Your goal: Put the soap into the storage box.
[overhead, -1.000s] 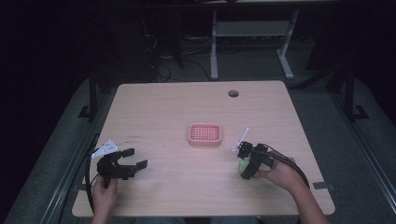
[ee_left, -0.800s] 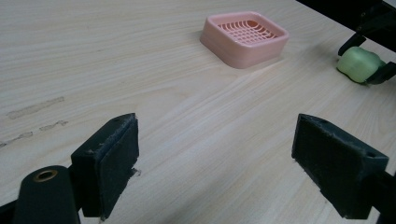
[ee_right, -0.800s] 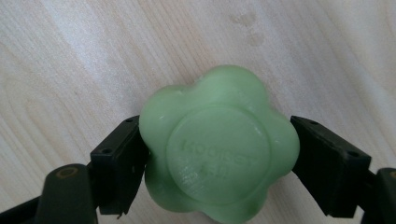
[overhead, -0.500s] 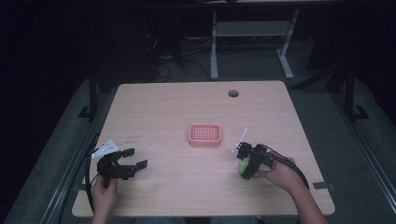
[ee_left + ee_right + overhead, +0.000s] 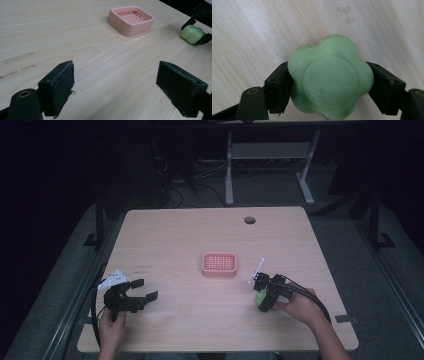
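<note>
A pale green flower-shaped soap bar (image 5: pixel 330 77) sits between the two black jaws of my right gripper (image 5: pixel 329 85), which press on its sides just above the wooden table. From above, that right gripper (image 5: pixel 265 296) holds the green soap (image 5: pixel 261 298) at the table's front right. A pink slotted soap dish (image 5: pixel 219 263) lies in the middle of the table, empty. My left gripper (image 5: pixel 142 289) rests at the front left, jaws wide open with nothing between them. In the left gripper view the pink dish (image 5: pixel 130 20) is ahead and the soap (image 5: pixel 193 34) far right.
The light wooden table (image 5: pixel 175 235) has a round cable hole (image 5: pixel 249 220) near its far edge. A cable (image 5: pixel 312 295) trails from the right gripper over the hand. Desk legs and cables stand on the dark floor behind.
The right gripper with the soap has stayed almost in place, with only a slight shift. The left gripper has not moved.
</note>
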Available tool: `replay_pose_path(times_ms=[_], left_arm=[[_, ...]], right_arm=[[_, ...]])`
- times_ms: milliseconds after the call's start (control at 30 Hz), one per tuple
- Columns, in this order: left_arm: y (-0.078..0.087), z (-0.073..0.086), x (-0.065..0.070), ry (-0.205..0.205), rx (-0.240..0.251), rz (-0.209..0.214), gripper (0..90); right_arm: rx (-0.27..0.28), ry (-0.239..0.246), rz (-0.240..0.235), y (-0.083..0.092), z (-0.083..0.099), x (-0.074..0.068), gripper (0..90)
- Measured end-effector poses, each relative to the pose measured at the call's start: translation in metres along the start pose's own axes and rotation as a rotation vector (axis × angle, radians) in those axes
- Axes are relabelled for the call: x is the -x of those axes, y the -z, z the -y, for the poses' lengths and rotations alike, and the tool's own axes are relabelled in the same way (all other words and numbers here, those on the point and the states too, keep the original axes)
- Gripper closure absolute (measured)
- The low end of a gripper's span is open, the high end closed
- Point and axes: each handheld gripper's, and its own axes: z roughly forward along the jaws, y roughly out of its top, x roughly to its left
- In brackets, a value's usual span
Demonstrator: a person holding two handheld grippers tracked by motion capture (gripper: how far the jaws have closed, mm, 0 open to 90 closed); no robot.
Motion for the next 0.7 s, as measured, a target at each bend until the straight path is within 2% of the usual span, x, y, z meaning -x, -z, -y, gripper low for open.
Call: replay_pose_path(times_ms=[567, 700], left_arm=[[0.0001, 0.0, 0.0002, 0.002, 0.003, 0.001, 14.6], [0.0002, 0.0, 0.0001, 0.004, 0.004, 0.001, 14.6]], right_arm=[[0.02, 0.01, -0.01, 0.0052, 0.0006, -0.0015, 26.1], [0.027, -0.002, -0.014, 0.0069, 0.0003, -0.0008, 26.1]])
